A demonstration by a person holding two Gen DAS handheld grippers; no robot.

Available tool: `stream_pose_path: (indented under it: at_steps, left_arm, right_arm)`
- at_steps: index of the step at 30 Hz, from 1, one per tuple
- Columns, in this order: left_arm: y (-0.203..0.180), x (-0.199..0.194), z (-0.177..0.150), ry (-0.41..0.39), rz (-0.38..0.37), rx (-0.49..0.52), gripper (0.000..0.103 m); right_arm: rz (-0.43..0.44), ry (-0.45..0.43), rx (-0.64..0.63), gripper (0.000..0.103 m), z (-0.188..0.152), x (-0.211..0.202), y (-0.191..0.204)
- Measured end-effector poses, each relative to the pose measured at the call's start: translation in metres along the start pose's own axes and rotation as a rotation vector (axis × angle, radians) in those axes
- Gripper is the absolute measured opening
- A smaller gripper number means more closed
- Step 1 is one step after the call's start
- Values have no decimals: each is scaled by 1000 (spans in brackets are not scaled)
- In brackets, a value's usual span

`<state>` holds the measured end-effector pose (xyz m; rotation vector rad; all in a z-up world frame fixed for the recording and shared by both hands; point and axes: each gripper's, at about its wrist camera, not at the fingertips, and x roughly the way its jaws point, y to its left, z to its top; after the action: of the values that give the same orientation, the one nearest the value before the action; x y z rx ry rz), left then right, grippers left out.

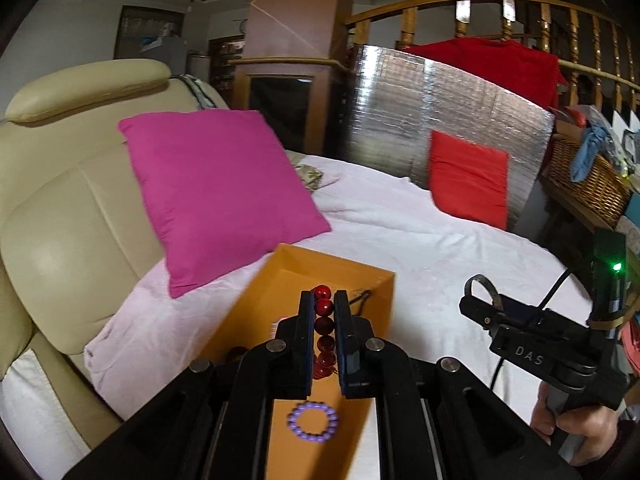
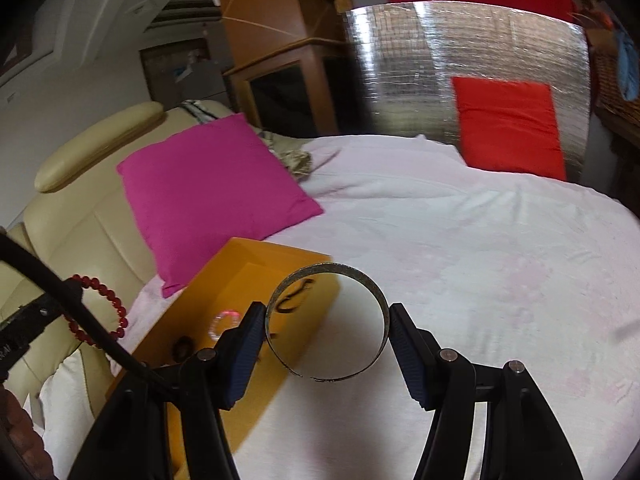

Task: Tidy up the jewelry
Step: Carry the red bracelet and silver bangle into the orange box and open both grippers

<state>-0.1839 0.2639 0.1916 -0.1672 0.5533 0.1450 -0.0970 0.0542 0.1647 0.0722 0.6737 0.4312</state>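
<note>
On the right gripper (image 1: pixel 486 300): "DAS".

Orange tray (image 1: pixel 280 280); red bead bracelet (image 1: pixel 324 320), lilac bead ring (image 1: pixel 312 423). Magenta pillow (image 1: pixel 216 188), red cushion (image 1: pixel 468 176). Silver quilted foil panel (image 1: pixel 432 108).

The only clear lettering is "DAS", in pale capitals on the black body of the right tongs (image 1: pixel 480 292), seen from the left wrist view. In the right wrist view, a few pale letters, perhaps "RA", show on the black body of the left tongs (image 2: pixel 60 292) at the picture's left edge, cut off and too blurred to read surely. Nothing else bears legible text.
</note>
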Motion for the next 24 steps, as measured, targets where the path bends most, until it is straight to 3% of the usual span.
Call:
stream_pose_path:
  at_steps: [10, 24]
  left_arm:
    - [31, 17, -12, 33, 59, -39, 10]
    - [54, 27, -36, 97, 96, -30, 10]
  right_arm:
    - [70, 38, -33, 65, 10, 27, 51]
    - [133, 119, 176, 65, -4, 84, 82]
